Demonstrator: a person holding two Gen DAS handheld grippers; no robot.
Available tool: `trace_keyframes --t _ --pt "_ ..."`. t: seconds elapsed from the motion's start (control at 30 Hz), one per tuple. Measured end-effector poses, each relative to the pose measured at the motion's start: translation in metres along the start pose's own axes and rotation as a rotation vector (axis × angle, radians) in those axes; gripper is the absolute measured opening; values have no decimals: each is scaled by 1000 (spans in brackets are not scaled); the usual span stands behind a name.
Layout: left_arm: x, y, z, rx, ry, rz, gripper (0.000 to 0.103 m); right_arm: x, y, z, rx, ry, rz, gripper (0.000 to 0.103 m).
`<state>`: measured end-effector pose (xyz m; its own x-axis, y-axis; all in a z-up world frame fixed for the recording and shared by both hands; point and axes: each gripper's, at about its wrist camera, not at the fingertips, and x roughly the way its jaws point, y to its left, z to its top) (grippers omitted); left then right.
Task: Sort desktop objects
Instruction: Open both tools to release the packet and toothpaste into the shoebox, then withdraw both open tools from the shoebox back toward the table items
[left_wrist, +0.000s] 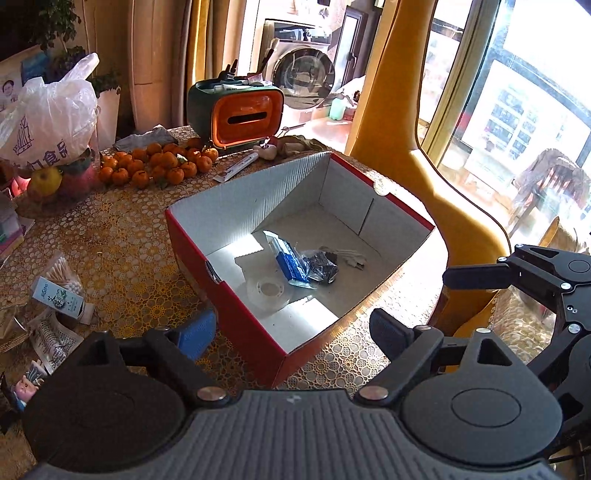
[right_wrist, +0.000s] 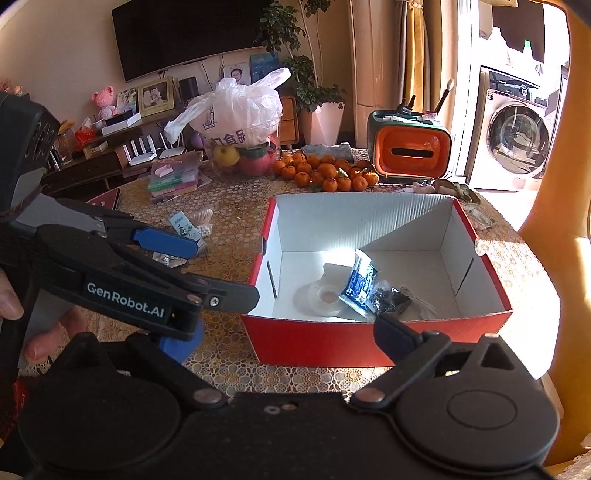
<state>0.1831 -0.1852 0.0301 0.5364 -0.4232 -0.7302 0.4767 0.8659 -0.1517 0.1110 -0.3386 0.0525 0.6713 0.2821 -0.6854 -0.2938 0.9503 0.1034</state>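
Observation:
A red cardboard box (left_wrist: 236, 317) with a white inside stands open on the table. On its floor lie a clear tape roll (left_wrist: 267, 290), a blue packet (left_wrist: 291, 260), a black packet (left_wrist: 323, 266) and a white cable (left_wrist: 347, 256). My left gripper (left_wrist: 291, 332) hovers open and empty over the box's near corner. My right gripper (right_wrist: 288, 338) is also open and empty, just before the box's front wall (right_wrist: 369, 339). In the right wrist view the left gripper (right_wrist: 207, 267) reaches in from the left, its jaws apart. Left of the box lie a small green-white carton (left_wrist: 59, 297) and bagged cotton swabs (left_wrist: 61, 273).
Tangerines (left_wrist: 155, 166), a white tube (left_wrist: 236, 168) and an orange tissue organiser (left_wrist: 240, 118) sit behind the box. A plastic bag over fruit (left_wrist: 48, 122) stands at the back left. Paper packets (left_wrist: 51, 343) and a toy figure (left_wrist: 26, 384) lie near left. A yellow chair (left_wrist: 424, 147) borders the table's right.

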Motion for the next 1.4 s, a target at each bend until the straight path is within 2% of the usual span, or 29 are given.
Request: trace_keyframes --t 0.3,0.47,0.67,0.8,0.93,1.1,1.4 --pt "-36 28 -18 -61 -55 27 103 -2 33 2 -52 -21 51 101" --pt "-52 38 -30 -60 -71 57 103 4 56 1 -92 -13 82 101" --pt "-69 56 -42 -109 -76 68 103 17 79 -4 -130 5 100 101" --pt "-82 67 -50 -119 -116 131 103 22 89 -4 -131 14 116 101" --pt "-93 87 -59 -175 -148 133 103 27 97 -2 -135 5 115 101" --pt "-104 111 -71 -215 -181 188 103 35 108 1 -143 -21 128 101" --pt "-118 155 -90 -297 -193 264 103 57 130 12 -168 -47 165 101"
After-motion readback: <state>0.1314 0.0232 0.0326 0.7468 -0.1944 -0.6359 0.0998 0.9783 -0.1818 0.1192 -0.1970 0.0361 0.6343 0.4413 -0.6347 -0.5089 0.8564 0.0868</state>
